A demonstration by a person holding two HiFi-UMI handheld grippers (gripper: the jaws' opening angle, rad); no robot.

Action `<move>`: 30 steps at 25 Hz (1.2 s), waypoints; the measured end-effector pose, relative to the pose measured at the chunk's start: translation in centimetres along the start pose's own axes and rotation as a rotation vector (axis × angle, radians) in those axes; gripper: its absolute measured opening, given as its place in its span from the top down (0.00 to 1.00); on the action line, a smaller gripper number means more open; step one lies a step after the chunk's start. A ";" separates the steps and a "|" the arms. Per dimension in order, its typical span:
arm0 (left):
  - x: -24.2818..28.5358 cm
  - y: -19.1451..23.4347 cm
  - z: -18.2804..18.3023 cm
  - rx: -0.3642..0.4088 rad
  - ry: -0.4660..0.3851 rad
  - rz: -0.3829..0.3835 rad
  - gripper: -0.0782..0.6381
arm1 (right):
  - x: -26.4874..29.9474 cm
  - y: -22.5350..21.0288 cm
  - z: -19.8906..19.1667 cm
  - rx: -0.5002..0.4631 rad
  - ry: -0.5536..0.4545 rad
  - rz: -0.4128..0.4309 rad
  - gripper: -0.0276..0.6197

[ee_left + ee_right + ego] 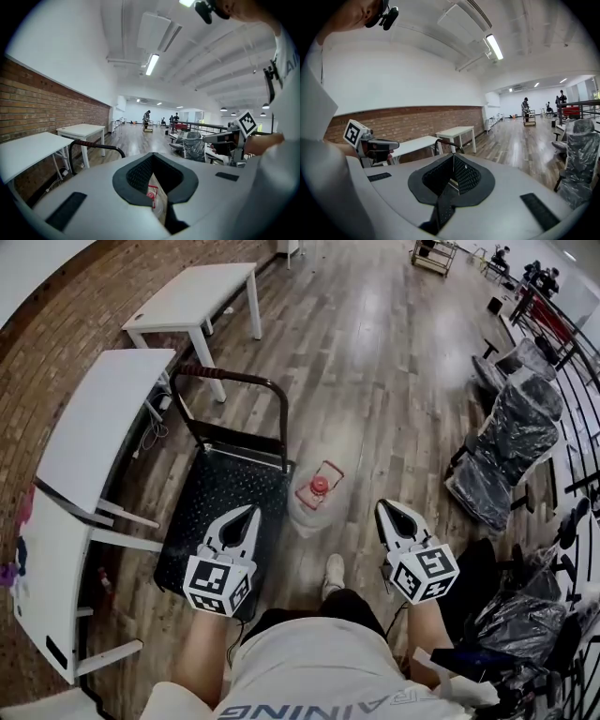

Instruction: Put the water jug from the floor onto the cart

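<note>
The only readable print is on the person's white shirt (319, 667): the letters "AINING", upside down near the hem.

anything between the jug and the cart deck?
Nothing visible. The water jug stands on the floor right beside the cart's right edge, near the handle end. The deck that shows is bare, though the left gripper hides part of it in the head view.

Clear water jug (315, 502), red cap and red carry handle on top, stands upright on the wood floor, just right of the black flatbed cart (217, 486), 1 tall push-bar at its far end.
</note>
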State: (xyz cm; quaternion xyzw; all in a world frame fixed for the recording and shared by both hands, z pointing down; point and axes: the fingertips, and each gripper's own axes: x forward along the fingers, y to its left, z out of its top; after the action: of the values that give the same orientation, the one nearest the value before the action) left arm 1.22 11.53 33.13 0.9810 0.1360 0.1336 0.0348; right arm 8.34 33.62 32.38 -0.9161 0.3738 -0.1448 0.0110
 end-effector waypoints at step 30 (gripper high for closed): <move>7.8 8.1 -11.8 -0.206 0.221 0.291 0.89 | 22.5 -6.8 -18.9 -0.123 0.455 0.322 0.77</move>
State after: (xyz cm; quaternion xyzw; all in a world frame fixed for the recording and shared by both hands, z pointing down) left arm 7.35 6.27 47.26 0.9609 -0.0184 0.2574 0.1000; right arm 23.07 24.66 57.19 -0.7879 0.5152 -0.3203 -0.1059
